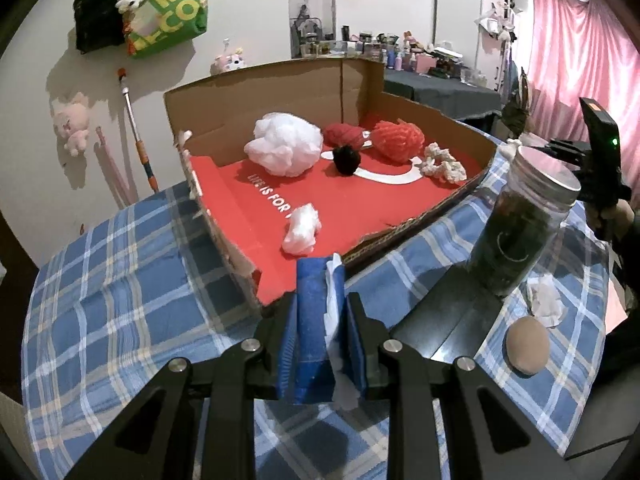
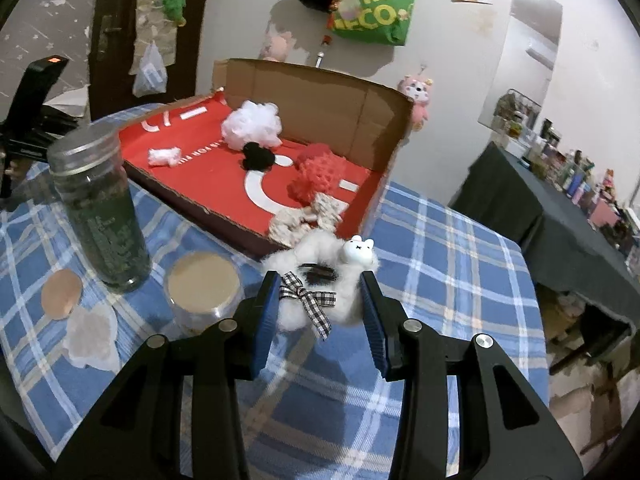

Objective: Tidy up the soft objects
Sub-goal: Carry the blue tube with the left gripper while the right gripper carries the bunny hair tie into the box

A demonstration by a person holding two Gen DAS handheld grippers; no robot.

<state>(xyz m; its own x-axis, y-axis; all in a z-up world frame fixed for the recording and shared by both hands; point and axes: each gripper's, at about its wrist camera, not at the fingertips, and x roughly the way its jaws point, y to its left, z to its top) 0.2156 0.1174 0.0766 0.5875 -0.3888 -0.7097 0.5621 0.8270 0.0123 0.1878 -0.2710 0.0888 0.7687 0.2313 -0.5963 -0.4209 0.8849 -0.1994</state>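
Observation:
An open cardboard box (image 1: 260, 92) (image 2: 320, 96) with a red floor lies on the plaid table. It holds a white stuffing ball (image 1: 286, 144) (image 2: 252, 124), red yarn balls (image 1: 398, 140) (image 2: 318, 172), a black pompom (image 1: 346, 158) (image 2: 258, 156), a cream knotted piece (image 1: 442, 164) (image 2: 304, 216) and a small white tuft (image 1: 302, 228) (image 2: 164, 156). My left gripper (image 1: 324, 300) hovers at the box's near edge, shut on a blue foam block (image 1: 314, 320) with a white wisp beside it. Just before the box's near corner, my right gripper (image 2: 320, 292) is shut on a fluffy white hair tie (image 2: 340, 284) with a bunny charm and checked bow.
On the cloth stand a clear jar (image 1: 520, 220) (image 2: 100, 208) of dark contents with a metal lid and a tan-lidded cup (image 2: 202, 284). A brown egg-shaped thing (image 1: 528, 344) (image 2: 62, 294), a crumpled tissue (image 1: 546, 304) (image 2: 92, 336) and a flat black slab (image 1: 452, 312) lie nearby. A cluttered dark table stands beyond.

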